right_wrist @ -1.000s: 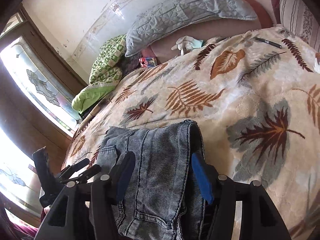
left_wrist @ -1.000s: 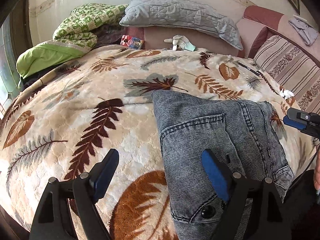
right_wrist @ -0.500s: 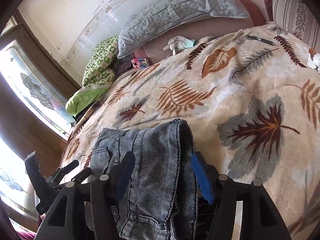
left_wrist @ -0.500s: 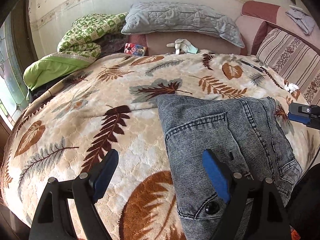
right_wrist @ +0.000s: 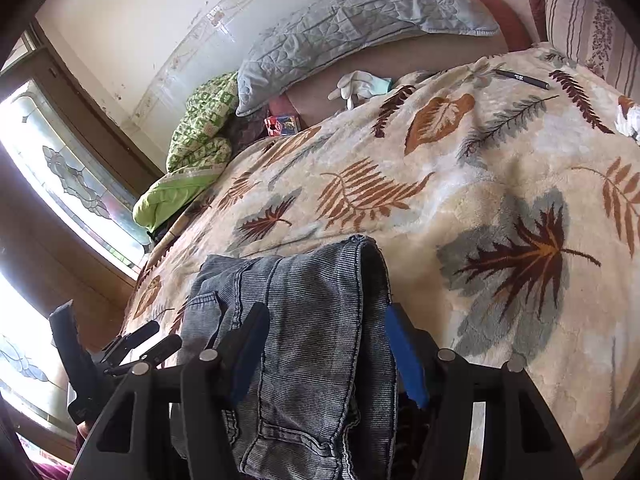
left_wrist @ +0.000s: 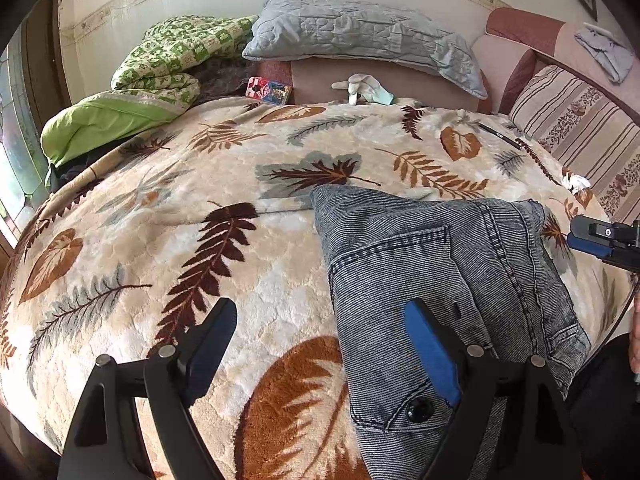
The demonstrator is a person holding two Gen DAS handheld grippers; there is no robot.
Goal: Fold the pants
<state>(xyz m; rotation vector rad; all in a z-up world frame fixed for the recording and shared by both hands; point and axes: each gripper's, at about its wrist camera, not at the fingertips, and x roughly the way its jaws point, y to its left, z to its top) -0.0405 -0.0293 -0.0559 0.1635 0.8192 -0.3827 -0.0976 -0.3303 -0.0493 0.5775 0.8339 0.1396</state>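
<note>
1. Plush leaf-print blanket (left_wrist: 168, 240) covers the bed, with a quilted grey pillow (left_wrist: 360, 36) at its head.
2. Folded grey denim pants (left_wrist: 432, 264) lie at the near edge, ribbed and stitched.
3. Left gripper (left_wrist: 320, 344) hovers level, its 2 fingers spread wide, 1 over the denim.
4. Right gripper (right_wrist: 324, 352) straddles the pants' thick fold, fingers apart.

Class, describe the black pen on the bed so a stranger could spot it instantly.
Start at the leaf-patterned blanket covering the bed. Look toward its far right corner, near the striped cushion. There lies the black pen, the only thin, straight, dark stick among soft fabrics.
</note>
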